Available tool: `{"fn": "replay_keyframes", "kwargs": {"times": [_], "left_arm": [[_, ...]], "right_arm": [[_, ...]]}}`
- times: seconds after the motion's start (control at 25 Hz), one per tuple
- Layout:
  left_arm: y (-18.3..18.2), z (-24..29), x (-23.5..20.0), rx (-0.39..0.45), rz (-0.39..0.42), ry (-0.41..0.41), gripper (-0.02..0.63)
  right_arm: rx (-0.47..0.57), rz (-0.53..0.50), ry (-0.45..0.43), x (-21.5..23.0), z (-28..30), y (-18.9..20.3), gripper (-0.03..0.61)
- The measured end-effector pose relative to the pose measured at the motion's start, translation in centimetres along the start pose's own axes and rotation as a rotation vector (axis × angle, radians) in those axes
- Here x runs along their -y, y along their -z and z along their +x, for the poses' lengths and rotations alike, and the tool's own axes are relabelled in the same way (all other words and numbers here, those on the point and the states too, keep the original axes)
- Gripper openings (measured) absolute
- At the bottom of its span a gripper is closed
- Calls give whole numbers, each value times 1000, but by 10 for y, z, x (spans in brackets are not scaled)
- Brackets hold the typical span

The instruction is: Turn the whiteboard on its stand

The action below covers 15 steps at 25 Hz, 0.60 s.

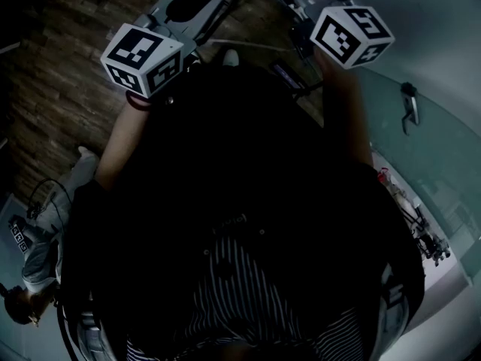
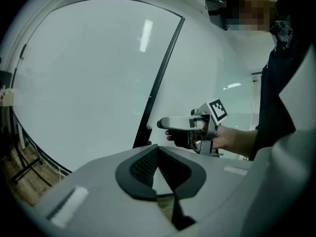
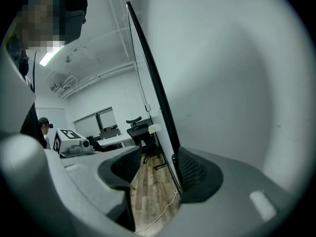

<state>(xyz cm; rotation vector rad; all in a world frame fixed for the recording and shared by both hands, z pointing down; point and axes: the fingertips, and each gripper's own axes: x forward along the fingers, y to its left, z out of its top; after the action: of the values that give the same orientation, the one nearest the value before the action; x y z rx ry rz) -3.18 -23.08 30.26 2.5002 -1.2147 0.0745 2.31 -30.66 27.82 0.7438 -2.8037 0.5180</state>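
No words, brand names or numbers are showing clearly enough to read in any view. Only black-and-white square code patterns are appearing. They are sitting on the left cube [image 1: 143,57] of the left claw [image 2: 158,151] at the head view's upper left, and on the right cube [image 1: 352,34] of the right claw [image 3: 150,177] at its upper right.

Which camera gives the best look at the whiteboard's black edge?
Right gripper view: the black edge runs from top down between the right gripper's open jaws. Left gripper view shows the edge farther off, slanting. Head view doesn't show it clearly.
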Motion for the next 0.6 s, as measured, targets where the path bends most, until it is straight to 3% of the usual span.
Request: {"fn": "replay_keyframes", "kwargs": {"times": [0.6], "left_arm": [[-16, -2, -17, 32, 24, -33, -2]], "right_arm": [[5, -87, -2, -1, 25, -22, 258]]}}
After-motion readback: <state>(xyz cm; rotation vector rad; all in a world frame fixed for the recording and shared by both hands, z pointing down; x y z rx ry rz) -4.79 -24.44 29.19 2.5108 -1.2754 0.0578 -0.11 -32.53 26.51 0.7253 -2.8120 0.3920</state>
